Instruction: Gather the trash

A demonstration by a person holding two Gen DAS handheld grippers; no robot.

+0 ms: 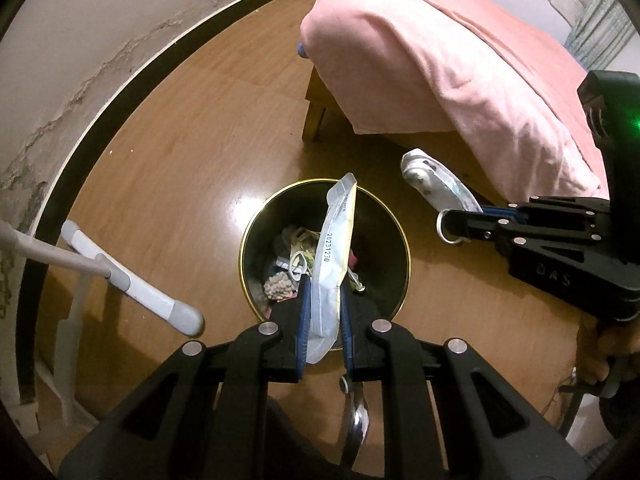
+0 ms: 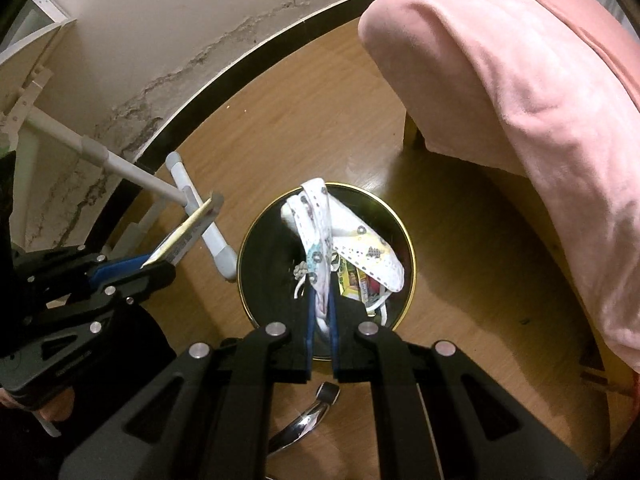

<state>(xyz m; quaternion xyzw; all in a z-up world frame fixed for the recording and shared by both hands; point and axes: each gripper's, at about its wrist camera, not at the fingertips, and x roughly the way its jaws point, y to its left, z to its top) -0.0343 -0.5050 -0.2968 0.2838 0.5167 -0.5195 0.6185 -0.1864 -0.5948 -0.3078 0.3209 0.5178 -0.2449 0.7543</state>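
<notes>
Everything is placed here relative to the round black bin (image 1: 256, 236) with its gold rim, which stands on the wooden floor (image 1: 180, 140).

To the left of the bin, a white and grey bar on a pole (image 1: 132, 280) is seen low over the floor, with a stained wall (image 1: 80, 40) and dark skirting behind it. In the right wrist view the same bar (image 2: 200, 208) is seen left of the bin (image 2: 260, 224).

Directly over the bin, a flat white packet (image 1: 332, 256) printed with a row of digits is clamped edge-on between the blue pads of the left gripper (image 1: 324, 296); its upper end is raised above the bin's far rim. Crumpled scraps (image 1: 288, 268) are seen lying inside the bin. In the right wrist view the left gripper (image 2: 156, 258) is found left of the bin, closed on the packet (image 2: 184, 236).

Also over the bin in the right wrist view, a white patterned face mask (image 2: 320, 232) is pinched between the pads of the right gripper (image 2: 321, 312), its folded body spread above the opening and its loops hung down inside. In the left wrist view the right gripper (image 1: 460, 224) is seen to the right of the bin, with the mask (image 1: 436, 184) held at its tip.

Behind and to the right of the bin, a bed draped in a pink blanket (image 1: 440, 60) is seen, one wooden leg (image 1: 316, 116) showing beneath it.
</notes>
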